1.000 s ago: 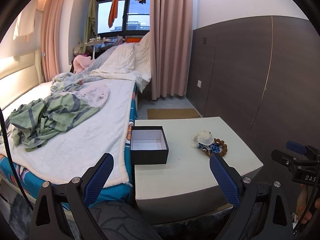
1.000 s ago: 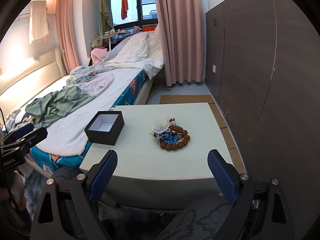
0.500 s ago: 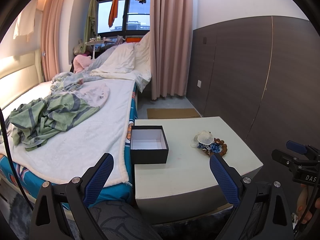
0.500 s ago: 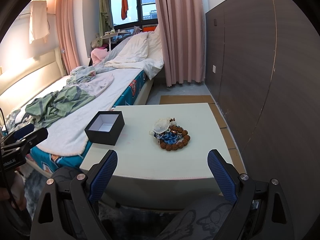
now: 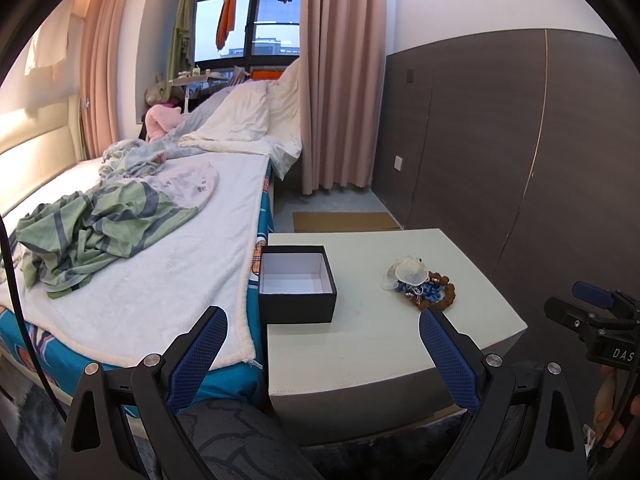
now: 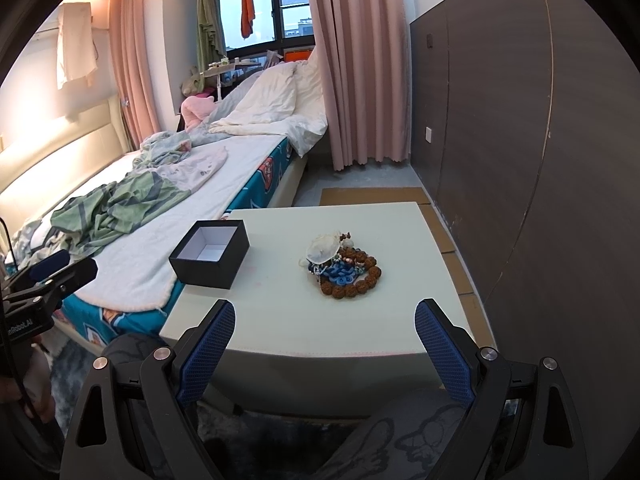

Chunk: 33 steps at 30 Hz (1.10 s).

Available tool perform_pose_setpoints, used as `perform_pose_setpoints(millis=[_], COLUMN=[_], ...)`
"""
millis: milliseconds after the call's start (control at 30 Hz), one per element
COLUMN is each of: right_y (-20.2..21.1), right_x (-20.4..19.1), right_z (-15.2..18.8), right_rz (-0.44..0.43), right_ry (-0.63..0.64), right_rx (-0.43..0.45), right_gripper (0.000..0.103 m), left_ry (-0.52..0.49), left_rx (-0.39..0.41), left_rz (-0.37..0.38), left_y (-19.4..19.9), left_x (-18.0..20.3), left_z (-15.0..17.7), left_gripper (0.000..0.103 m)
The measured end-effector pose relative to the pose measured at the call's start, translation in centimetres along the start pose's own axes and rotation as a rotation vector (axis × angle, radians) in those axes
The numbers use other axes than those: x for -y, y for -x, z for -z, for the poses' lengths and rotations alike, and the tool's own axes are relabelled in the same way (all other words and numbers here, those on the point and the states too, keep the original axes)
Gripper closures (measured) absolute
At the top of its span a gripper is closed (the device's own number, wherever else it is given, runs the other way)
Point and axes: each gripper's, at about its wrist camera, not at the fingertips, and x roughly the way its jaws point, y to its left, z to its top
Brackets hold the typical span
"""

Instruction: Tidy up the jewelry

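Observation:
A pile of jewelry (image 6: 343,265) lies on the white table (image 6: 280,312): a brown bead bracelet, a blue piece, a pale shell-like piece and small chains. It also shows in the left wrist view (image 5: 418,282). An open black box (image 6: 210,253) with a white inside stands at the table's left side, also in the left wrist view (image 5: 297,283); it looks empty. My left gripper (image 5: 323,326) is open and empty, short of the table's near edge. My right gripper (image 6: 325,320) is open and empty, also short of the near edge.
A bed (image 5: 132,264) with crumpled clothes touches the table's left side. A dark panelled wall (image 6: 540,160) runs along the right. Pink curtains (image 6: 356,80) hang at the back. My knees show below both grippers. Cardboard (image 6: 372,196) lies on the floor behind the table.

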Motion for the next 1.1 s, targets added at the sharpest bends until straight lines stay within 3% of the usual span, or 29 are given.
perform_pose_setpoints(millis=[200,633,1100], right_y=[-0.6,-5.5,-10.8], right_x=[0.6,4.5,9.4], right_z=[-0.9,-0.9,-1.7], right_rz=[-0.057,-0.046,-0.076], right_ry=[-0.047,-0.155,-0.274], right_rx=[-0.013,-0.071,-0.142], right_gripper=[0.011,0.011,0.012], left_ry=[0.002,-0.045,-0.087], left_rx=[-0.019,-0.095,-0.234], left_rz=[0.008,0.060,0.159], left_y=[-1.5,-6.9,-13.8], left_x=[-0.3,1.7,6.3], left_z=[-0.3,-2.0,-4.0], left_gripper=[0.006,0.006,0.030])
